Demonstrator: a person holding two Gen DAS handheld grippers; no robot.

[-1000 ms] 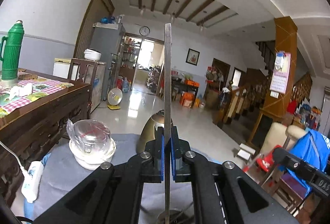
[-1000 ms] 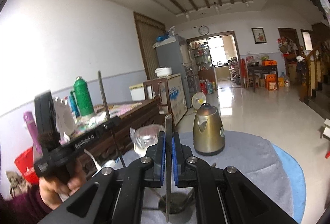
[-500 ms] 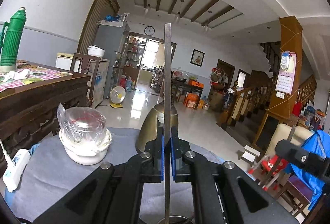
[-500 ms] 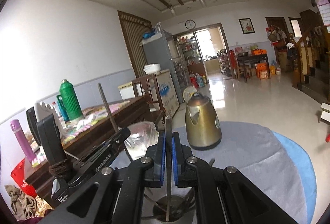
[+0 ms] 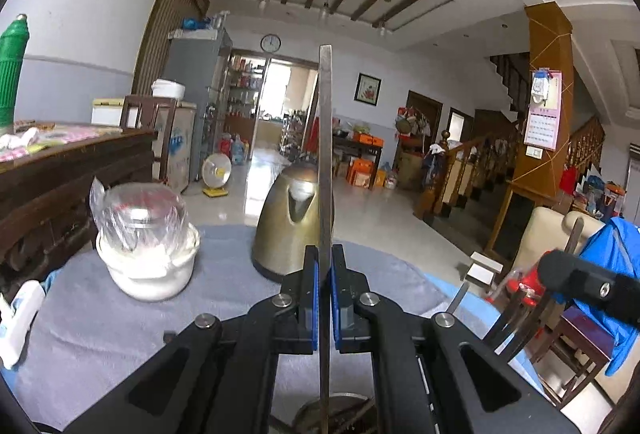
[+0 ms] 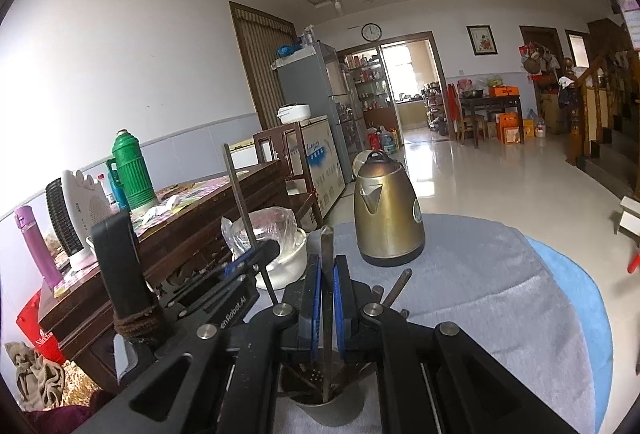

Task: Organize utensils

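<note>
A brass kettle (image 6: pixel 386 218) and a white bowl (image 6: pixel 288 260) holding a plastic-wrapped jar stood toward the table's far edge, beyond a metal cup (image 6: pixel 328 404) of utensils. The left gripper (image 5: pixel 325 298) was closed on a long flat steel handle (image 5: pixel 325 154), upright, its lower end over the cup. The right gripper (image 6: pixel 328 308) pinched a shorter, darker utensil (image 6: pixel 327 254) standing in the cup. Grey cloth (image 6: pixel 480 294) covered the round table in a tiled hall.
</note>
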